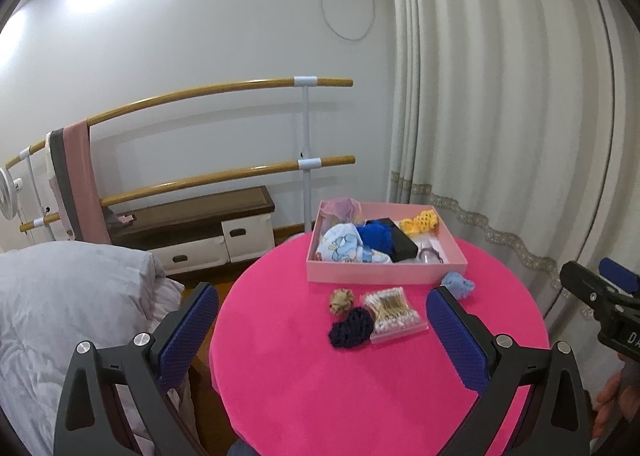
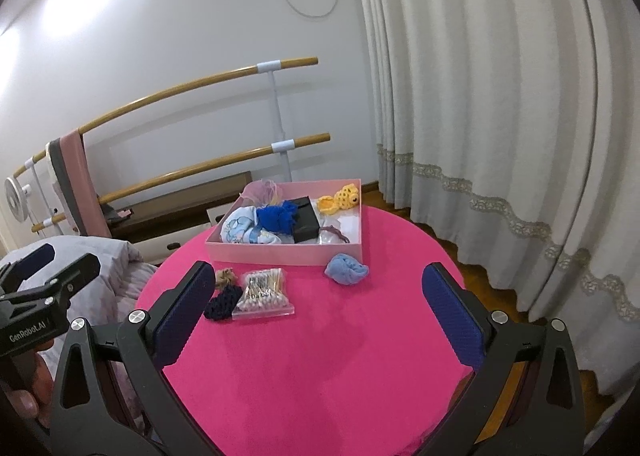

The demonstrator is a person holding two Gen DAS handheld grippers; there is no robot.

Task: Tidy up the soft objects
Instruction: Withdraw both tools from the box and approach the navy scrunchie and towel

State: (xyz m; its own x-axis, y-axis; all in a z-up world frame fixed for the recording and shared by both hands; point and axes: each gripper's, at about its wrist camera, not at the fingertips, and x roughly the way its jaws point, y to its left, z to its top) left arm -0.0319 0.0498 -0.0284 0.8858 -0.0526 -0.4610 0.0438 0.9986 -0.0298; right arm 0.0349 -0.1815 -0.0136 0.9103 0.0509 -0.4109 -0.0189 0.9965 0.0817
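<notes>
Both the left gripper [image 1: 322, 330] and right gripper [image 2: 318, 314] hover released over the pink bench [image 2: 320, 356], so the right one should pinch the light blue scrunchie [image 2: 346, 268], lying just near of the pink box [image 2: 280, 252], at its puffy middle and lift straight.

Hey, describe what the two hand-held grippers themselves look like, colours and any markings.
Both match: the left hand-held gripper and right hand-held gripper have matte black angular frames with silver pivot bolts and fingers lined with blue textured pads. The left one's body carries white "GenRobot.AI" lettering. No cables or sleeves show.
</notes>
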